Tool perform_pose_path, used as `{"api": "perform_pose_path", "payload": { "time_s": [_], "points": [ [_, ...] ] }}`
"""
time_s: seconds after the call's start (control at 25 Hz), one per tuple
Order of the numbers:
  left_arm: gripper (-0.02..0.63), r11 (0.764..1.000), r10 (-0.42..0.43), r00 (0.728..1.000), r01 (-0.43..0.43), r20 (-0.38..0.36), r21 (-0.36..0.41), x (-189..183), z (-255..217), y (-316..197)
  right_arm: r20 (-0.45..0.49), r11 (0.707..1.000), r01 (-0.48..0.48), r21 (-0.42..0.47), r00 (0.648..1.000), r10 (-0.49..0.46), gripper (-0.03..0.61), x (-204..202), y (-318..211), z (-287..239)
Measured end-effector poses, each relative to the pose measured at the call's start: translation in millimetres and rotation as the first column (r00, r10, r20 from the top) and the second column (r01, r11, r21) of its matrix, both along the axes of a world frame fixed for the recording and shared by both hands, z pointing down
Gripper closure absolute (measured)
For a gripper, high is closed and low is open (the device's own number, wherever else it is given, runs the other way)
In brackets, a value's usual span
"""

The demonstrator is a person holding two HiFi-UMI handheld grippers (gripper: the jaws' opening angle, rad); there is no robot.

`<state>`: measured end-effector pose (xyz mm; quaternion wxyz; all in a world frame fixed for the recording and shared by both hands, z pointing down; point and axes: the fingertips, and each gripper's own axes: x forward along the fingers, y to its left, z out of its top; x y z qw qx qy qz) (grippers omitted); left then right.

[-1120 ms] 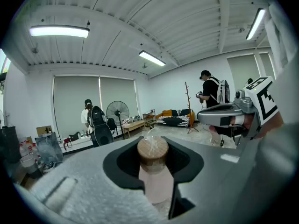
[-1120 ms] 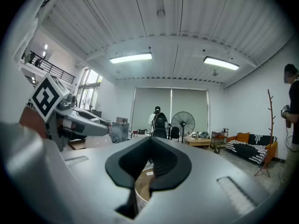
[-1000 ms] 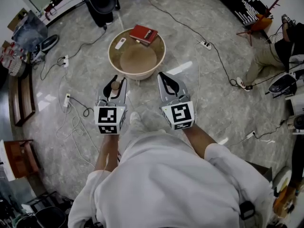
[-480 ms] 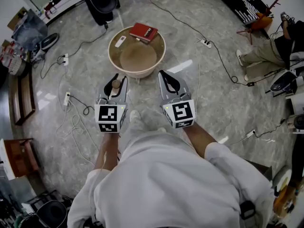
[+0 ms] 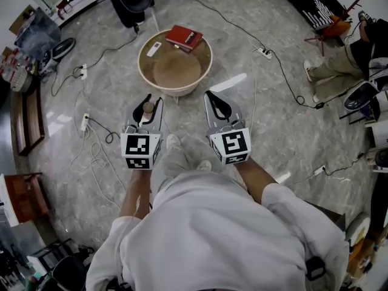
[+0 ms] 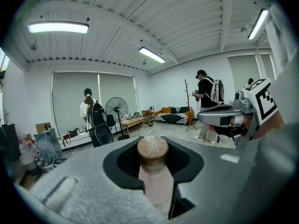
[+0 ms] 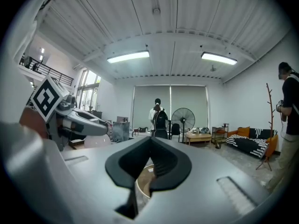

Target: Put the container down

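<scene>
**Above the marble floor, the container sits clamped in the left jaws**

In front of the person, both grippers are held out side by side over the grey marble floor [image 5: 273, 120], near each other but apart. The left gripper [image 5: 151, 100] has its jaws partly spread and pressed on the container [image 6: 153, 154], a small pale vessel with a round, brown, cork-like lid. The black pads curve round it on both sides, just under the lid. In the head view the lid shows between the jaw tips. The container hangs in the air, short of the round worktop [image 5: 210, 59] and not over it.

The right gripper [image 7: 150, 139] holds nothing: its jaws are closed, with the tips meeting. Below the tips a slim gap shows part of the worktop's pale rim.

The worktop stands on the floor just ahead of both grippers. A red book [image 5: 183, 37] lies on its far edge, and a small white device [image 5: 154, 48] lies to the book's left. Cables [image 5: 91, 156] trail across the floor to the left.

Farther back in the room, a person with a backpack [image 6: 91, 113] stands by the blinds next to a standing fan [image 6: 117, 110]. Another person in a cap [image 6: 205, 90] stands off to the right
</scene>
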<state>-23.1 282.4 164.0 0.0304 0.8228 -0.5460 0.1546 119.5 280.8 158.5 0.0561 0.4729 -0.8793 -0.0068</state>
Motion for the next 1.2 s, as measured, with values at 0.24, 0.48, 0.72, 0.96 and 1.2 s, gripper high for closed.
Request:
{"api": "perform_pose_path", "payload": {
  "time_s": [0.24,0.48,0.72,0.96,1.2],
  "points": [
    [0.499,1.0,0.007,1.0,-0.008,-0.009,-0.025,-10,20,-27,-0.009,1.0,-0.007,-0.022,1.0,0.007,0.578,-10,-26,16],
    [0.499,0.999,0.013,1.0,-0.014,-0.023,-0.029,-27,29,-78,-0.031,1.0,-0.015,-0.025,0.999,0.014,0.578,-26,-73,19],
    [0.499,0.998,0.03,0.999,-0.031,-0.025,-0.048,-54,43,-141,-0.039,0.999,-0.033,-0.029,0.999,0.032,0.578,-51,-141,24],
    [0.499,0.997,0.066,0.997,-0.067,-0.027,-0.047,-78,53,-208,-0.042,0.999,-0.046,-0.029,0.998,0.045,0.578,-81,-212,27],
    [0.499,0.992,0.103,0.994,-0.106,-0.043,-0.066,-98,68,-264,-0.061,0.998,-0.061,-0.033,0.996,0.059,0.577,-110,-266,31]
  ]
}}
